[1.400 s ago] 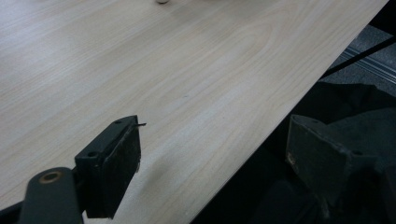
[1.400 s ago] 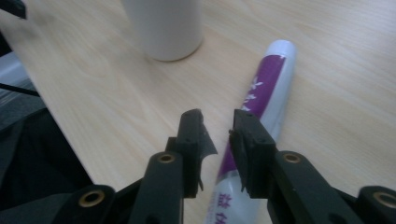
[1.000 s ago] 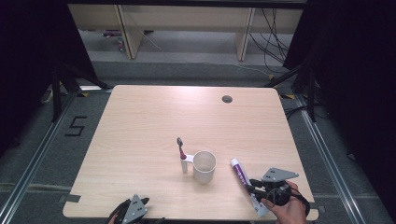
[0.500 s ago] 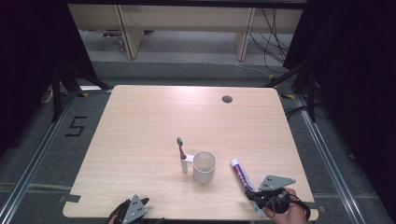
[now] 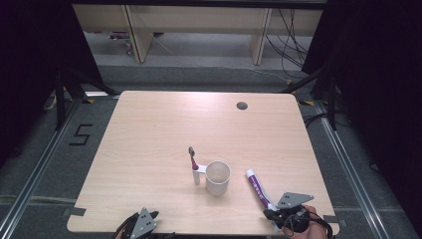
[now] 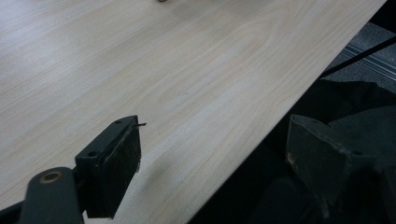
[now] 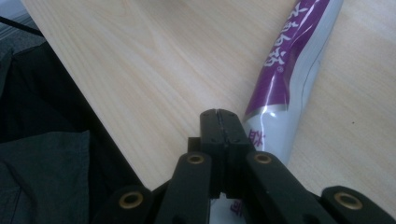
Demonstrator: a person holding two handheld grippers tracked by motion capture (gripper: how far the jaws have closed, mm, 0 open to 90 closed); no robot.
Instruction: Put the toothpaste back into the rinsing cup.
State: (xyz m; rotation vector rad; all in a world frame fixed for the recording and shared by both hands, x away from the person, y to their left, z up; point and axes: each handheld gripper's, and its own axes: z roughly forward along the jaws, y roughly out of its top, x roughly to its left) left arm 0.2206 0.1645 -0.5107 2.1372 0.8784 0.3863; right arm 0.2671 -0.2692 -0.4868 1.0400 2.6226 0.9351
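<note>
pale wood-grain counter [image 5: 149,144], rounded corners, dark round grommet [image 5: 242,105] at 1 o'clock. near centre, a white cylindrical cup [image 5: 218,178] with a toothbrush [image 5: 193,158] standing upright just beside its handle at 9 o'clock. a glossy purple-and-white tube [image 5: 259,187] lies at 5 o'clock, its crimped end toward the near edge. right gripper [image 7: 220,122]: jaws pressed together, holding nothing, tips just beside the tube. left gripper [image 6: 210,154] at 7 o'clock: jaws spread wide, empty, straddling the counter edge.
</note>
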